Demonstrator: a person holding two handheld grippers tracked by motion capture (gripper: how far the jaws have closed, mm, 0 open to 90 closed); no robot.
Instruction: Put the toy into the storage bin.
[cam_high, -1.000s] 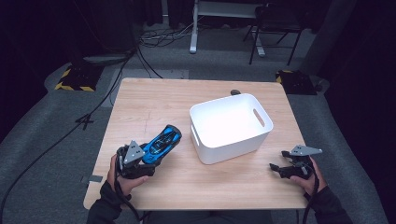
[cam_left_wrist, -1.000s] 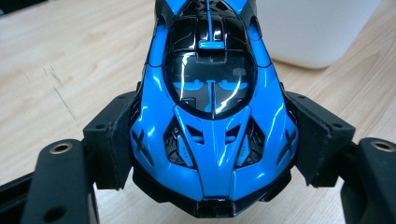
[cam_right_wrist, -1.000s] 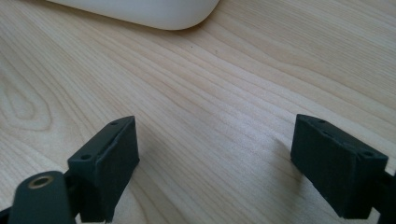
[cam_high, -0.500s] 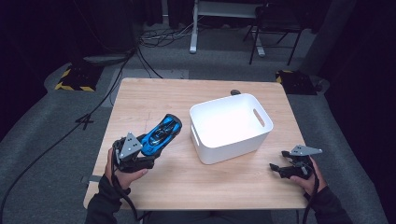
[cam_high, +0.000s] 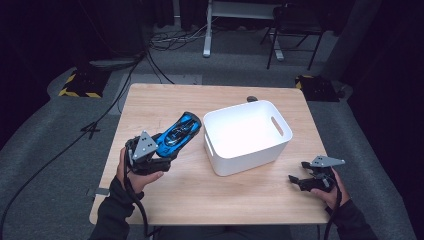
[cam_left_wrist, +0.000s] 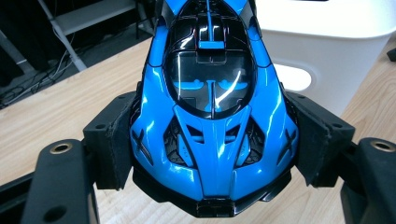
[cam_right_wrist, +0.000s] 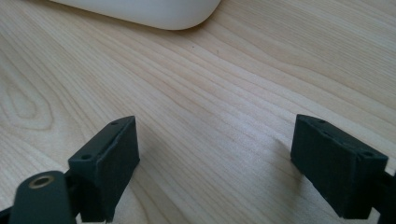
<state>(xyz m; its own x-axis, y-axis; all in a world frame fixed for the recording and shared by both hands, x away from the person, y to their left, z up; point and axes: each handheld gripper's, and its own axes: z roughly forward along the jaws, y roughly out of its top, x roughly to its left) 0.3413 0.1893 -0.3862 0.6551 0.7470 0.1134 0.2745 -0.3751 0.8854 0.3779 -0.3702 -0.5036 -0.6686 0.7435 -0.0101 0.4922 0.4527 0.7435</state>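
Black pads of the left gripper (cam_high: 159, 150) clamp the blue toy car (cam_high: 178, 134) just left of the white bin (cam_high: 247, 135), its long axis angled toward the rim. Right gripper (cam_high: 300, 181), jaws wide and empty, rests right of the bin.

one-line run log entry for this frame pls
left tool: shut on blue toy car, off table | right tool: open, empty | white bin: empty

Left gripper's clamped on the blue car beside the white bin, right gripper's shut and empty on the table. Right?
Not quite: the right gripper is open, not shut; the right gripper view shows its jaws wide apart over bare table. The left gripper does clamp the blue car beside the white bin.
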